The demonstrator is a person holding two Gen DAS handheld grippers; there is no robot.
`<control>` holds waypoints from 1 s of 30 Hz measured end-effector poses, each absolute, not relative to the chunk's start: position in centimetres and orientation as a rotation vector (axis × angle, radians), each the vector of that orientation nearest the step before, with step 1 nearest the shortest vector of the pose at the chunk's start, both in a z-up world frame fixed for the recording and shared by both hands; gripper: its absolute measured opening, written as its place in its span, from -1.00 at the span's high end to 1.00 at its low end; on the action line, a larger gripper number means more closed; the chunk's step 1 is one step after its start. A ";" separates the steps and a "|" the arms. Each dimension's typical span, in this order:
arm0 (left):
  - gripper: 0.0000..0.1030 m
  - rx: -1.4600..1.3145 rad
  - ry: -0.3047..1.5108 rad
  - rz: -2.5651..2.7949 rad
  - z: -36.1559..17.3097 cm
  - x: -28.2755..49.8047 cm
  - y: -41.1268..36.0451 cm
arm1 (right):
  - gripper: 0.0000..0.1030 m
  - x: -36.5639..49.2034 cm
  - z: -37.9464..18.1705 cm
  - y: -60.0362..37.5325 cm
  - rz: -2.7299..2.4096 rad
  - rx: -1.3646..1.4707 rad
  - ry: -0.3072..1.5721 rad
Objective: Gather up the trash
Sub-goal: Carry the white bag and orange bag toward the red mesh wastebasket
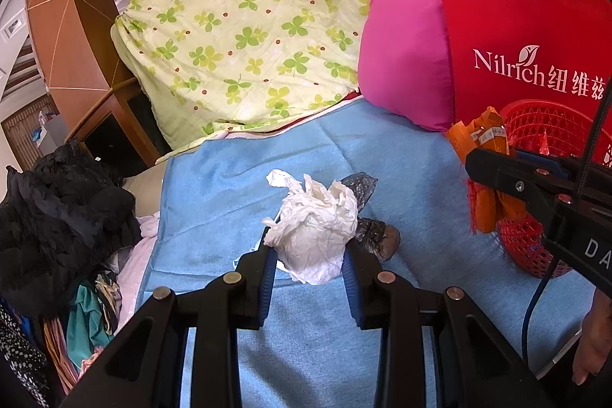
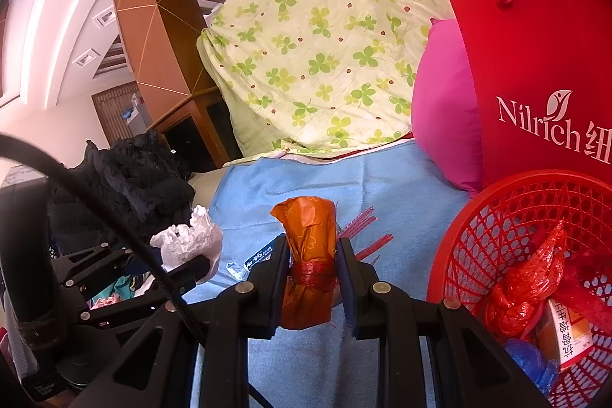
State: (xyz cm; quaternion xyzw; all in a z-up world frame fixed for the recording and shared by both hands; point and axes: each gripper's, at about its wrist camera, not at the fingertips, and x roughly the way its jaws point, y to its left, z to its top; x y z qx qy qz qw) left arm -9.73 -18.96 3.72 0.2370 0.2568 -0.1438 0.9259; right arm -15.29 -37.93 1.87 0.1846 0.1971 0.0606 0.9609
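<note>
both tongs are closed on trash. left tongs [image 1: 310, 247] pinch a crumpled white tissue wad [image 1: 317, 220] between the blue pads, holding it over the blue blanket [image 1: 229, 178] that covers the bed. just behind the wad, a dark crinkled plastic scrap [image 1: 376, 236] lies on the blanket. right tongs [image 2: 311, 255] pinch an orange wrapper roll [image 2: 308, 255] bound with a red band, upright between the fingers. in the right wrist view a red mesh basket [image 2: 478, 236] stands just to the right of that roll, tilted, with a red plastic bag [image 2: 524, 289], a printed box and something blue inside. thin red strips [image 2: 367, 228] lie on the blanket beyond the roll. behind the basket stands a red paper bag [image 2: 535, 64] printed "nilrich", with a pink cushion [image 2: 440, 121] beside it and a clover-patterned quilt [image 2: 325, 44] heaped further back. a pile of black clothing [image 1: 57, 209] sits at the left edge of the bed.
</note>
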 end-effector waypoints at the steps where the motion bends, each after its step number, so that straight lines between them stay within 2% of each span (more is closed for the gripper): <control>1: 0.34 0.487 0.526 -0.296 3.7 -9.8 -19.0 | 0.48 -15.3 1.9 -38.0 0.122 0.375 0.398; 30: 0.34 0.509 0.514 -0.323 4.2 -10.5 -19.9 | 0.48 -16.4 2.5 -39.3 0.106 0.406 0.362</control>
